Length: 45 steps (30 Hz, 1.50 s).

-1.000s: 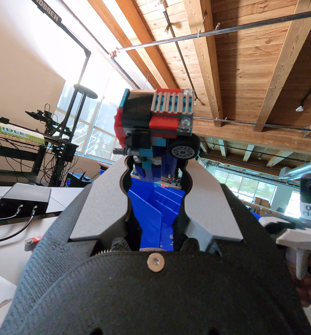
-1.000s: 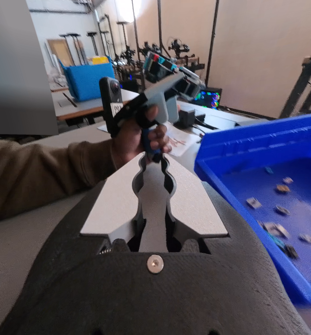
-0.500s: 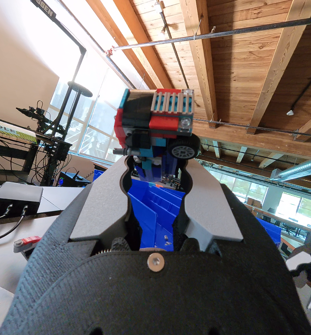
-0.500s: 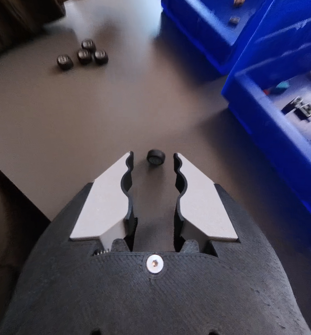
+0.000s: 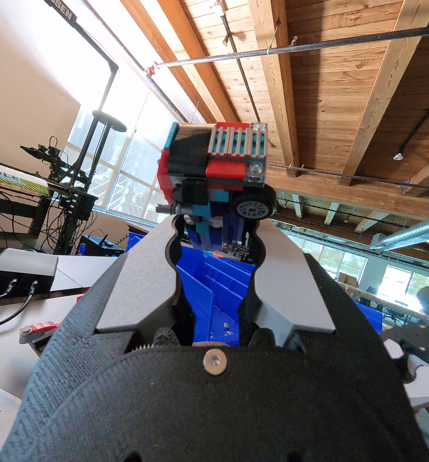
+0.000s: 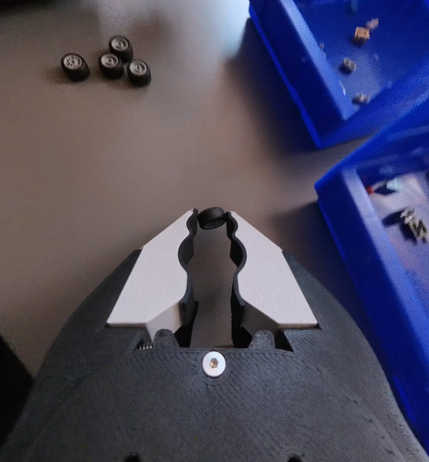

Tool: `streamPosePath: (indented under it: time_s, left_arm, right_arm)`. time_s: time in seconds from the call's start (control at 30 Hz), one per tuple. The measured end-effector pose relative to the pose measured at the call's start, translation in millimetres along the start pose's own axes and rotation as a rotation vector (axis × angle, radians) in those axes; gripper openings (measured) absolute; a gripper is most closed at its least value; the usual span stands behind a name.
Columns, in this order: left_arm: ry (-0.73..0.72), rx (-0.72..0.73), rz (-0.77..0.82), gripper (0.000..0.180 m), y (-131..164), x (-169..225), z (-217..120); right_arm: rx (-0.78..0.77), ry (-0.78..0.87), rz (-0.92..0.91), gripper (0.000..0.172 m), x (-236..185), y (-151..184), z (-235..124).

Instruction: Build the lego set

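Left gripper (image 5: 214,222) tilts ceilingward pinching a brick truck (image 5: 214,170), right gripper (image 6: 211,220) apparently clamps a black wheel (image 6: 211,218) above the table (image 6: 108,150)

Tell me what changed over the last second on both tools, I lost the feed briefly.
The right tool swung away from the other hand and down to the grey table, opened around a loose black wheel, then closed on it; its pads now touch both sides. The left tool kept the toy truck raised, grip unchanged. Four spare wheels and the blue bins stayed put.
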State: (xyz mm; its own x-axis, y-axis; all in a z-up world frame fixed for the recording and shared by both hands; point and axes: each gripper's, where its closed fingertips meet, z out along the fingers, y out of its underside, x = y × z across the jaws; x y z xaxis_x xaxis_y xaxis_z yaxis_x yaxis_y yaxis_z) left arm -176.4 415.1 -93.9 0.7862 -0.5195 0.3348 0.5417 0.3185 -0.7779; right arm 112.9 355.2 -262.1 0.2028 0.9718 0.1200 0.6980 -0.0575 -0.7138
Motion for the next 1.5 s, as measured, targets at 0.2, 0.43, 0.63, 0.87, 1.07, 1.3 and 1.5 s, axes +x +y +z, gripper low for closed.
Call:
streamPosePath:
  time_s: [0.2,0.43,0.63,0.87,1.07,1.3,1.5]
  left_arm:
    - [-0.009,0.009,0.006,0.053,-7,-1,-7]
    - [-0.024,0.022,0.007,0.053,-19,-7,-20]
    - [-0.020,0.024,-0.001,0.053,-21,-11,-19]
    - [-0.011,0.021,-0.009,0.053,-20,-11,-17]
    - [-0.011,0.021,-0.008,0.052,-20,-10,-18]
    - [-0.011,0.025,-0.015,0.053,-21,-11,-19]
    - [-0.009,0.023,-0.020,0.053,-20,-11,-18]
  right_arm:
    - [-0.009,-0.079,-0.160,0.024,-3,-58,49]
    - [-0.106,-0.115,-0.285,0.024,-10,-96,101]
    - [-0.124,-0.151,-0.285,0.029,-17,-105,118]
    - [-0.065,-0.166,-0.233,0.029,-22,-113,115]
    - [0.012,-0.163,-0.215,0.030,-25,-127,112]
    - [-0.005,-0.216,-0.217,0.031,-42,-130,124]
    - [0.004,-0.237,-0.186,0.029,-43,-129,132]
